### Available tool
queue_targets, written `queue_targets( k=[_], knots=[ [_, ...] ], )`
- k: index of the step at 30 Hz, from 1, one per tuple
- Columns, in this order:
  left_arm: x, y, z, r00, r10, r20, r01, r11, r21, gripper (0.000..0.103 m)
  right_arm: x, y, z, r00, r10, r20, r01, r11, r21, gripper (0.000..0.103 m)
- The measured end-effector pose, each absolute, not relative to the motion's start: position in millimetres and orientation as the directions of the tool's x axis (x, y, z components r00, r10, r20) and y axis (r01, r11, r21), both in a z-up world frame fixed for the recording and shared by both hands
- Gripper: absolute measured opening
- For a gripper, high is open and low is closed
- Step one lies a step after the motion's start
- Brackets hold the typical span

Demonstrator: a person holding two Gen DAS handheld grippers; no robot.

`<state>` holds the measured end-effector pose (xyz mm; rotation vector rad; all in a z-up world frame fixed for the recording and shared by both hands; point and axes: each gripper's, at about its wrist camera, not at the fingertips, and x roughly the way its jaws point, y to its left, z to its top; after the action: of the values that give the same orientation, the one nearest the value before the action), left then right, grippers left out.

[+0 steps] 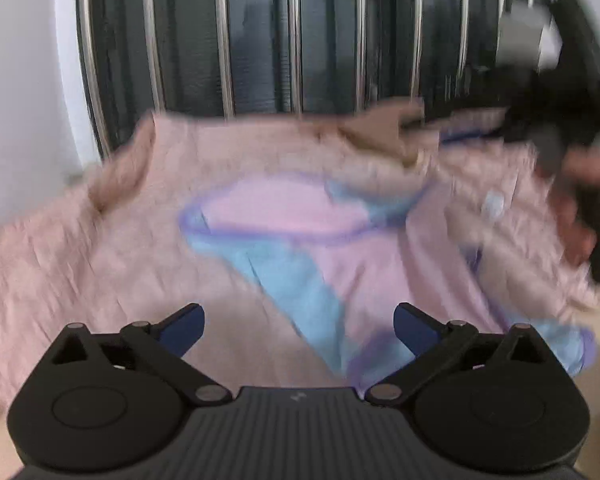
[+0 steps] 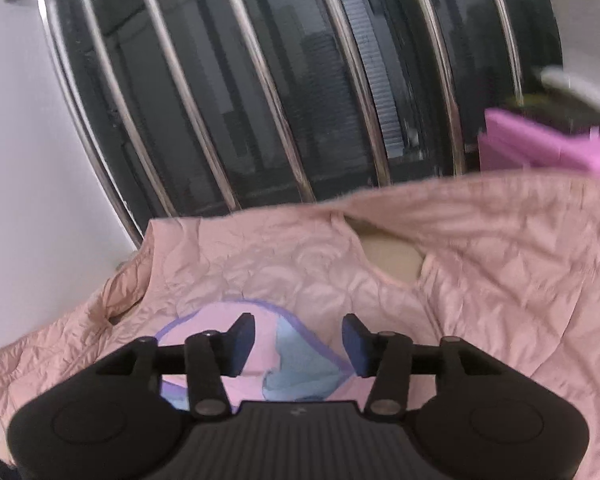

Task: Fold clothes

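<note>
Your left gripper (image 1: 299,330) hangs over the near part of the bed with its blue fingertips (image 1: 186,326) spread as wide as they go and nothing between them. The left wrist view is smeared by motion, so fine detail is lost there.

Under it lies a pink quilted bedspread (image 1: 80,248), which covers the bed up to its far edge; the far left corner of the spread is bunched and folded. Behind that far edge stands a dark window (image 1: 260,40) with upright chrome bars (image 1: 224,40), and a white wall (image 1: 16,80) runs along the left.

The garment (image 1: 296,216) you are folding lies on the spread near the middle of the bed: pale pink with light blue panels and a purple trim. Part of it trails toward the near right of the bed.

Your right gripper (image 2: 298,346) hovers over the same garment (image 2: 300,372), its jaws partly apart, the pads touching no cloth. In the left wrist view it shows only as a dark blur at the right edge, a hand (image 1: 580,208) around it.

At the far right of the bed, a bright pink block-like thing (image 2: 540,144) sits beyond the spread; I cannot tell what it is.
</note>
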<state>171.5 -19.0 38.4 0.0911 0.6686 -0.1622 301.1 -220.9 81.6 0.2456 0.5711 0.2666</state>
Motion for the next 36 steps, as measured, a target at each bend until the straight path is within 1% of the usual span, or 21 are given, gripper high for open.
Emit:
queue_targets(
  k=[2,4,5,6,7,8,9,10,12,13,15,17,19,20,21,22,25,27,32,34,36],
  knots=[
    [177.2,-29.8,25.8,0.752,-0.125,-0.647,0.206,0.977,0.051,0.102,298.5,-219.6,88.1,0.814,0.311,-0.491,-0.189,0.941,0.282,0.054],
    [181.2,-46.6,14.6,0.766,-0.050,-0.641,0.204,0.964,0.168,0.102,299.0,-219.5,92.0,0.812,0.296,-0.504,-0.180,0.947,0.266,0.054],
    [181.1,-51.9,10.8,0.774,-0.024,-0.632,0.200,0.957,0.209,0.095,299.2,-220.4,93.5,0.810,0.287,-0.512,-0.171,0.950,0.261,0.054],
    [180.4,-55.5,9.1,0.783,-0.013,-0.622,0.197,0.953,0.228,0.077,299.3,-221.5,95.2,0.808,0.278,-0.520,-0.163,0.953,0.257,0.054],
    [179.5,-53.6,11.1,0.790,-0.022,-0.613,0.192,0.958,0.213,0.065,298.9,-222.8,97.6,0.807,0.272,-0.525,-0.156,0.954,0.254,0.054],
    [178.9,-44.7,16.0,0.798,-0.039,-0.601,0.173,0.971,0.168,0.047,297.0,-223.2,101.0,0.805,0.266,-0.530,-0.152,0.956,0.249,0.054],
    [178.2,-35.7,20.9,0.807,-0.054,-0.588,0.154,0.981,0.121,0.037,294.4,-222.7,104.4,0.806,0.261,-0.532,-0.151,0.959,0.241,0.054],
    [177.6,-26.2,25.9,0.817,-0.064,-0.573,0.131,0.988,0.077,0.033,291.5,-221.5,107.9,0.805,0.256,-0.534,-0.154,0.961,0.229,0.054],
    [178.7,-0.5,33.4,0.840,-0.008,-0.542,0.025,0.999,0.024,0.017,280.1,-216.1,110.9,0.804,0.242,-0.543,-0.163,0.968,0.190,0.055],
    [182.5,10.2,33.4,0.833,0.020,-0.553,-0.018,1.000,0.009,0.014,273.3,-213.3,111.4,0.804,0.233,-0.547,-0.166,0.972,0.169,0.057],
    [189.6,26.8,31.9,0.810,0.042,-0.585,-0.068,0.997,-0.023,0.008,259.7,-208.1,110.4,0.798,0.215,-0.564,-0.172,0.977,0.129,0.069],
    [191.4,36.0,34.8,0.811,0.022,-0.585,-0.077,0.995,-0.069,0.008,244.1,-207.7,98.9,0.760,0.209,-0.616,-0.188,0.977,0.100,0.069],
    [190.4,37.6,40.8,0.804,-0.061,-0.592,-0.013,0.993,-0.120,0.024,224.5,-211.7,84.6,0.728,0.207,-0.654,-0.201,0.976,0.085,0.069],
    [189.0,36.7,43.8,0.790,-0.145,-0.596,0.054,0.984,-0.167,0.065,214.0,-214.4,77.0,0.713,0.206,-0.670,-0.206,0.975,0.081,0.069],
    [187.1,34.8,44.7,0.771,-0.223,-0.596,0.121,0.971,-0.207,0.100,204.5,-217.4,69.1,0.698,0.207,-0.685,-0.210,0.974,0.080,0.069],
    [184.9,32.4,46.0,0.750,-0.295,-0.592,0.184,0.953,-0.241,0.102,197.4,-220.9,60.6,0.684,0.212,-0.698,-0.212,0.973,0.088,0.069],
    [171.8,15.6,52.7,0.742,-0.350,-0.572,0.302,0.936,-0.182,0.102,187.0,-232.9,37.9,0.665,0.194,-0.721,-0.161,0.980,0.115,0.067],
    [171.7,6.4,48.3,0.742,-0.294,-0.602,0.300,0.949,-0.094,0.102,185.1,-241.3,33.6,0.673,0.191,-0.715,-0.117,0.981,0.152,0.064],
    [192.9,-6.6,17.6,0.662,-0.223,-0.716,0.276,0.960,-0.044,0.101,196.7,-235.7,43.4,0.676,0.265,-0.687,-0.171,0.964,0.204,0.064],
    [196.3,-6.6,10.2,0.666,-0.190,-0.722,0.261,0.965,-0.013,0.088,210.4,-225.5,41.7,0.676,0.237,-0.698,-0.178,0.971,0.157,0.062],
    [199.8,-1.9,9.7,0.683,-0.161,-0.713,0.219,0.976,-0.011,0.063,219.8,-217.8,38.4,0.687,0.189,-0.702,-0.167,0.981,0.100,0.062]
  ],
)
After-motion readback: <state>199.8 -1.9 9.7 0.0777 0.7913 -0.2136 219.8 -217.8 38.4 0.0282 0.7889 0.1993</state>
